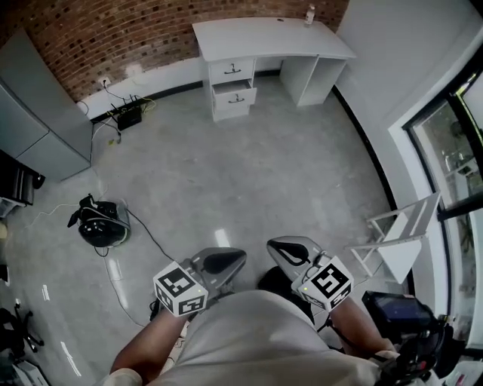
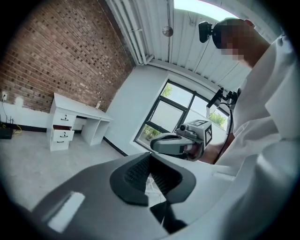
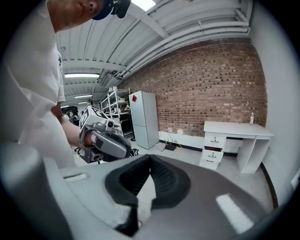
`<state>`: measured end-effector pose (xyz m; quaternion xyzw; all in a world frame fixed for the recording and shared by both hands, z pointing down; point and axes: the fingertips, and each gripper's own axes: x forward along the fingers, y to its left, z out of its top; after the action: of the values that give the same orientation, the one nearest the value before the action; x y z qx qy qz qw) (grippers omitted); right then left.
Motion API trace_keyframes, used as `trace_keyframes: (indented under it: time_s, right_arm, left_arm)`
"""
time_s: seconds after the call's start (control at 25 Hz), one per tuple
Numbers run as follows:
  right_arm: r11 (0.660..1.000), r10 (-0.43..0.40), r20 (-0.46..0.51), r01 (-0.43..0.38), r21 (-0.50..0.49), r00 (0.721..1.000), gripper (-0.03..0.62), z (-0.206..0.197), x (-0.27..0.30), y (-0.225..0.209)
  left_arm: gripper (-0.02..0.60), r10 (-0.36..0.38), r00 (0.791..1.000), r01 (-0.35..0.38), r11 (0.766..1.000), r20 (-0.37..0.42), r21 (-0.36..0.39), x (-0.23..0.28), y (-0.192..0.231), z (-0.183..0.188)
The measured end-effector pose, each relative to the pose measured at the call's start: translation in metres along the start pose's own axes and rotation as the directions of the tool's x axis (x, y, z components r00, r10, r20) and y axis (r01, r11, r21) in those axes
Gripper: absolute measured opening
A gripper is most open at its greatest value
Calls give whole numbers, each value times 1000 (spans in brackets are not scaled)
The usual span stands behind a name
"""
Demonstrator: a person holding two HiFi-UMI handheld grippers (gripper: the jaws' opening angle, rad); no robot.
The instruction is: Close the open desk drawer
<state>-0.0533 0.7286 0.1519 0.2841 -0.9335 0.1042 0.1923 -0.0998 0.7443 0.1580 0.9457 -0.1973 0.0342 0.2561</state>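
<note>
Item: white desk (image 1: 264, 34) with one open drawer (image 1: 235, 96); two hand-held grippers.
Drawer: the lower of two in the desk's drawer unit, pulled out past the upper front. Bottle (image 1: 309, 13): on the desk's back right corner. Left gripper (image 1: 225, 258), right gripper (image 1: 284, 247): well apart from the desk, side by side, each with jaws pressed together, nothing between.

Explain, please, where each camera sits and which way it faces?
Head view: on the person's head, looking steeply down at the far desk; shows left tool, right tool, shirt.
Left gripper view: on the left tool, facing the right tool and window; shows the person's shirt.
Right gripper view: on the right tool, facing the left tool and brick wall; shows the shirt.
Shared: all three show the desk's open drawer.
</note>
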Motion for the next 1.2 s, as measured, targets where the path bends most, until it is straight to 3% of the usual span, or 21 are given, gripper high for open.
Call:
trace_keyframes:
  time_s: [0.24,0.44,0.56,0.92,1.2]
  right_arm:
    - [1000,-26,-3,26,16,1000,40,-2,12,-40]
    - [999,-30,38,28,47,999,52,6,17,-129]
    - [1000,6,42,-7,21,999,52,13,21,-190]
    - [996,76,26,-75,-53,997,66,27,-1,-374]
    - [994,106,32,-105,-31,994,66,50,45,-470]
  left_arm:
    - [3,-10,1000,10,1000,-19,-26,36,39,1]
    - [15,0,1000,0,1000,-31,-19,103,81,25]
    - [55,22,999,-23,1000,-38,-20,154,113,49]
    - [60,70,998,-70,997,-6,-38,326,183,117]
    - [60,108,994,-108,992,-5,-67,384,258,150]
